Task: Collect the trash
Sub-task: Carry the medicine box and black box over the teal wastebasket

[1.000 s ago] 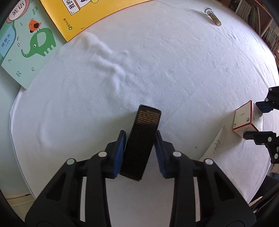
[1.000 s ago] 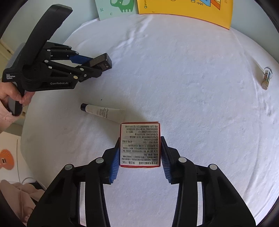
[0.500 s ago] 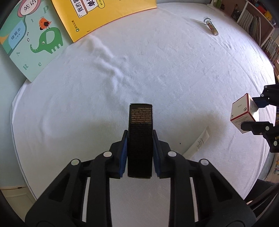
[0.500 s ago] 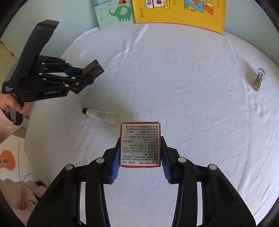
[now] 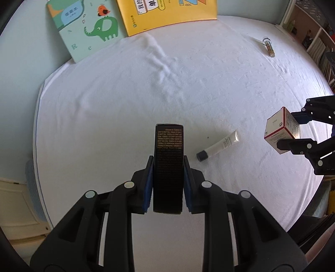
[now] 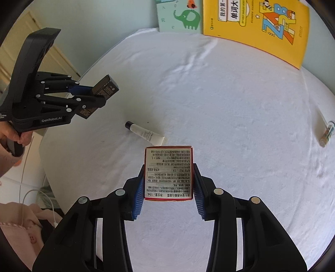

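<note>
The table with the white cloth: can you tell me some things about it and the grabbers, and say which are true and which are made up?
1. The left gripper holds a black box. True.
2. The right gripper is empty. False: its fingers are shut on a red-edged white box.
3. A small tube lies on the white cloth. True.
4. The tube's cap is red. False: it is dark.
5. The elephant book is beside a yellow book. True.

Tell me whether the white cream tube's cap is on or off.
On. The white tube lies flat on the white cloth with its dark cap still fitted at one end; the other end is crimped flat.
</note>
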The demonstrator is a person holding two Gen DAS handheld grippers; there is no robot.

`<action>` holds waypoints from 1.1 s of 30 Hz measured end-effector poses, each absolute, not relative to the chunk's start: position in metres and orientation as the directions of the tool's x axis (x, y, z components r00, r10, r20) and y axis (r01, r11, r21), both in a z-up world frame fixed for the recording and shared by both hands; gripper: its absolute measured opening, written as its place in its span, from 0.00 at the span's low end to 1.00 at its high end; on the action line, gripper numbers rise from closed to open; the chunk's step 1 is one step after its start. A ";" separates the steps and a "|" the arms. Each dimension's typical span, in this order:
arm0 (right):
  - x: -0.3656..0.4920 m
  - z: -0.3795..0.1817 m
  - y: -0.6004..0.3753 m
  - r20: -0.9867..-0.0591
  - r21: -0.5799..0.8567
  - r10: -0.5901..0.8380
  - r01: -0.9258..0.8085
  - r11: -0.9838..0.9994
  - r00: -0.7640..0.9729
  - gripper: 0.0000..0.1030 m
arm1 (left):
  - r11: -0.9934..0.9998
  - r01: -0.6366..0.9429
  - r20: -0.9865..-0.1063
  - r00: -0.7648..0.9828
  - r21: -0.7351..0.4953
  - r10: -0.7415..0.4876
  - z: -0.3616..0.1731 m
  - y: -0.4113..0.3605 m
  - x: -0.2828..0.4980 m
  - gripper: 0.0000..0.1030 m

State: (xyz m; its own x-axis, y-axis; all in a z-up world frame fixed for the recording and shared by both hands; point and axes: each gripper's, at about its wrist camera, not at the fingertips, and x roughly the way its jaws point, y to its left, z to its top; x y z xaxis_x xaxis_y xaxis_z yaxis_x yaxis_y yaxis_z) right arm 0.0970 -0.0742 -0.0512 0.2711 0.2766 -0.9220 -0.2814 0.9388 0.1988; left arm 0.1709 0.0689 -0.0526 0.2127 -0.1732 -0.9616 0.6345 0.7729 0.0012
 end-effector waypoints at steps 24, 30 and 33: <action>0.049 -0.049 0.097 -0.897 0.269 0.441 -0.832 0.486 -0.032 0.40 | 0.999 -0.040 -0.975 0.221 0.012 0.020 -0.054 0.214 -0.018 0.22; 0.013 -0.049 0.169 -0.889 0.276 0.446 -0.897 0.345 -0.102 0.40 | 0.981 -0.191 -0.977 0.209 0.004 0.045 -0.056 0.261 -0.081 0.22; -0.009 -0.050 0.206 -0.888 0.281 0.439 -0.919 0.278 -0.139 0.40 | 0.966 -0.260 -0.977 0.206 -0.003 0.053 -0.057 0.286 -0.116 0.22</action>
State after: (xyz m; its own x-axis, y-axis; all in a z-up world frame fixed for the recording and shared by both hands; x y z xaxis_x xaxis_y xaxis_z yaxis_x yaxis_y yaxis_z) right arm -0.0089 0.2063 -0.0498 -0.1386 0.4392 -0.8876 -0.9186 0.2779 0.2810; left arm -0.1162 0.2855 -0.0573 0.2057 0.0527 -0.9772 -0.2603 0.9655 -0.0028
